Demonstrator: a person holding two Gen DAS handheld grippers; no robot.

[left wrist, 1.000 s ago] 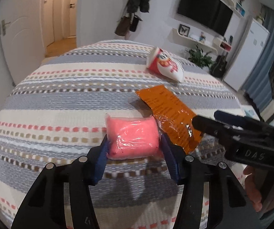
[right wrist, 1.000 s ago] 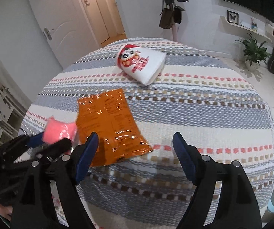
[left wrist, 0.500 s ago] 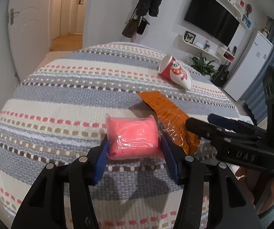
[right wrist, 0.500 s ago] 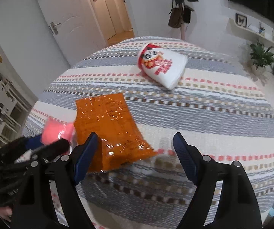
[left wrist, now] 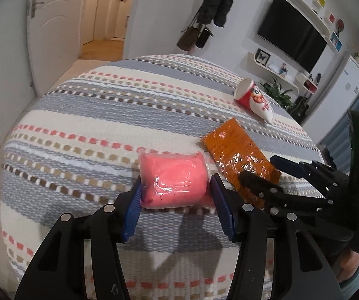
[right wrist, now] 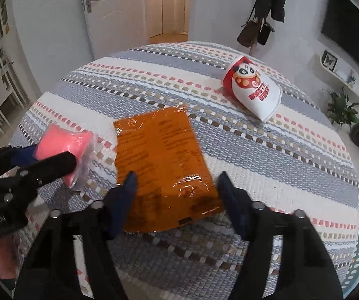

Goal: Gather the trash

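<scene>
Tongs update: left tongs (left wrist: 174, 195) clamp pink packet (left wrist: 173, 180); right tongs (right wrist: 177, 195) wide open, empty, straddling orange wrapper (right wrist: 164, 165) on counter (right wrist: 279, 150) – drop low, pinch near edge

Even indoor light, soft shadows beneath gripper fingers at lower centre, glare on orange wrapper (right wrist: 164, 165), strong fisheye bending, dark vignette corners, slight edge blur.
</scene>
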